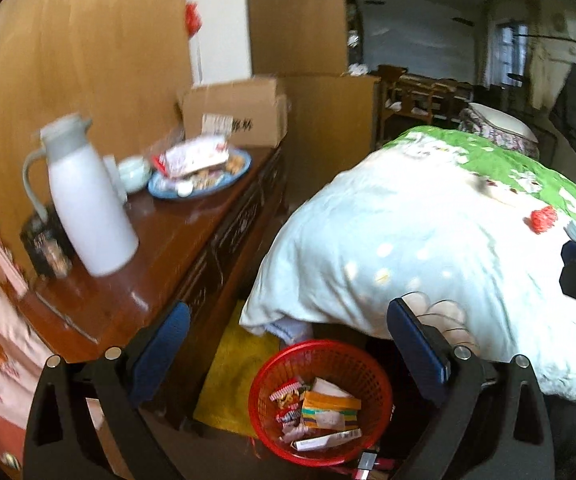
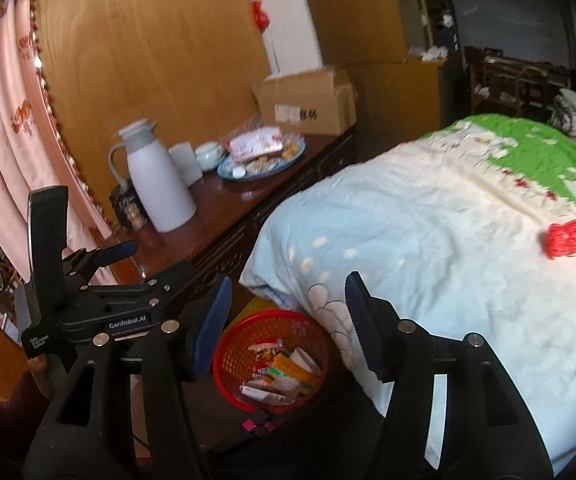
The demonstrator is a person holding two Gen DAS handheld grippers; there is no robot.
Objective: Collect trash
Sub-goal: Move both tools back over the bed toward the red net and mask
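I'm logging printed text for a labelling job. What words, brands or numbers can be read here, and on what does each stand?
"GenRobot.AI": white print on the black body of the left gripper, seen in the right wrist view.
Small white label lower on that same body: too small to read.
Printed label on the brown cardboard box: blurred, unreadable.
Wrappers in the red plastic mesh basket: print too blurred to read.
Pink packet on the blue oval plate: unreadable.

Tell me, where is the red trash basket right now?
The red basket sits on the floor, low in both wrist views, between the dark wooden sideboard and the bed's pale quilt.
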